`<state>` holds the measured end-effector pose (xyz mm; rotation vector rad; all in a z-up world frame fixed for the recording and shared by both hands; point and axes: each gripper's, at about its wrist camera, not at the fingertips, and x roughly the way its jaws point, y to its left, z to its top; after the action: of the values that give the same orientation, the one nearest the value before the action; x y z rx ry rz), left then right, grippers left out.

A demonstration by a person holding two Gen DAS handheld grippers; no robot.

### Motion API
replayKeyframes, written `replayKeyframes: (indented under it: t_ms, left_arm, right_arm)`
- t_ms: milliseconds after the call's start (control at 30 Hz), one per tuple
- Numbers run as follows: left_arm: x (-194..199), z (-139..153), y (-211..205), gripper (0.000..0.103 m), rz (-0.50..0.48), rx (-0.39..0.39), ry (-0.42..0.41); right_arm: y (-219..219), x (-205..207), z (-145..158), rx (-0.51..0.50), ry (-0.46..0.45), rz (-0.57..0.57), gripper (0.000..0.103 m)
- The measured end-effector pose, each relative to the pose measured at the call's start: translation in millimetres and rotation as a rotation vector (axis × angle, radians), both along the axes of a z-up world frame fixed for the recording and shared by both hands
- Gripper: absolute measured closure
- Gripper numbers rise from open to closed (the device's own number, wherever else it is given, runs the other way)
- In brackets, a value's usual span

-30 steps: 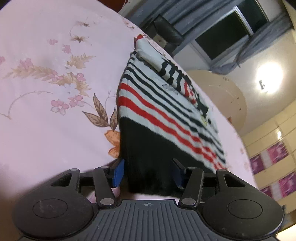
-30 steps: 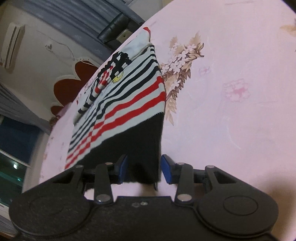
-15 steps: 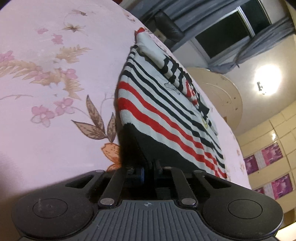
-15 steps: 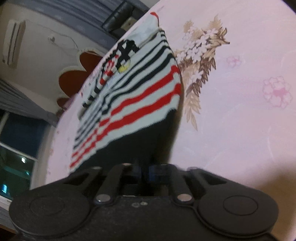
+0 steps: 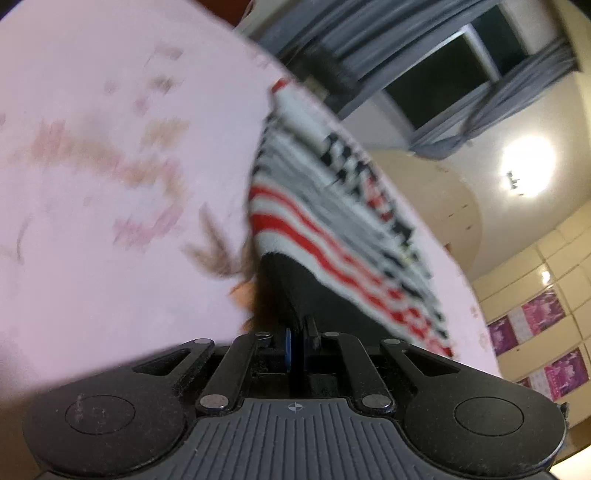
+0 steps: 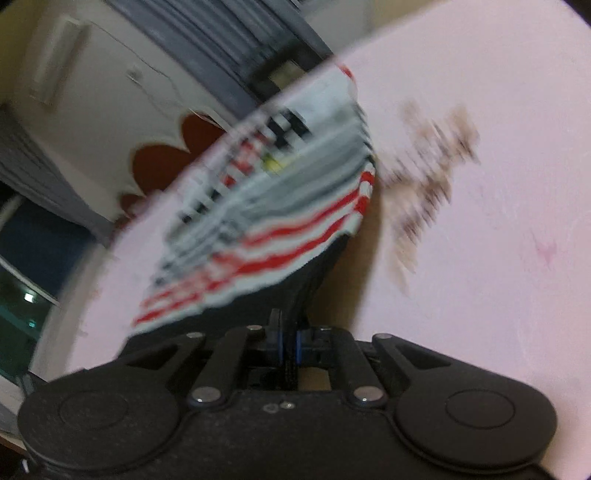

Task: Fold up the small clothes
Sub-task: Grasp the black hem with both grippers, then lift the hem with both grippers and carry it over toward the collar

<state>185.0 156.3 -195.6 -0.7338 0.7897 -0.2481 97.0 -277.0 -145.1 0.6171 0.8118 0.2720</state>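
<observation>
Since half a second ago both claws have lifted the black hem off the pink floral sheet (image 5: 110,258). The striped sweater (image 5: 332,229) stretches away ahead of the left gripper (image 5: 297,347) and right gripper (image 6: 288,345), each pinched tight on a hem corner. Blur suggests fast motion; uneven lifting could skew the fold. Nothing on the sheet appears to block the way ahead.

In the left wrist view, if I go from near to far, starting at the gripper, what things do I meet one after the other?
Left gripper, jaws closed on the black hem of the striped garment → its red and white stripes → its blurred black lettering → the far edge of the pink floral sheet → grey curtains and the dark window.
</observation>
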Motion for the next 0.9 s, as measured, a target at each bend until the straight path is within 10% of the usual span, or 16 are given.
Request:
replayKeyframes:
  t_ms: [100, 533, 767, 900]
  left_arm:
    - [0.6, -11.2, 1.9, 0.098, -0.021, -0.12, 0.021]
    - [-1.2, -17.3, -7.3, 0.093, 0.041, -0.177, 0.035]
    - [-3.9, -12.2, -13.7, 0.098, 0.049, -0.089, -0.013]
    - [-18.7, 6.0, -0.2, 0.098, 0.132, -0.166, -0.095]
  right_arm:
    - [-2.5, 4.5, -13.7, 0.055, 0.05, -0.014, 0.096]
    - [-8.6, 5.6, -15.8, 0.152, 0.072, -0.026, 0.081]
    - [-2.7, 14.9, -15.7, 0.087, 0.077, -0.001, 0.096]
    - [-11.5, 2.9, -2.2, 0.124, -0.018, -0.05, 0.097]
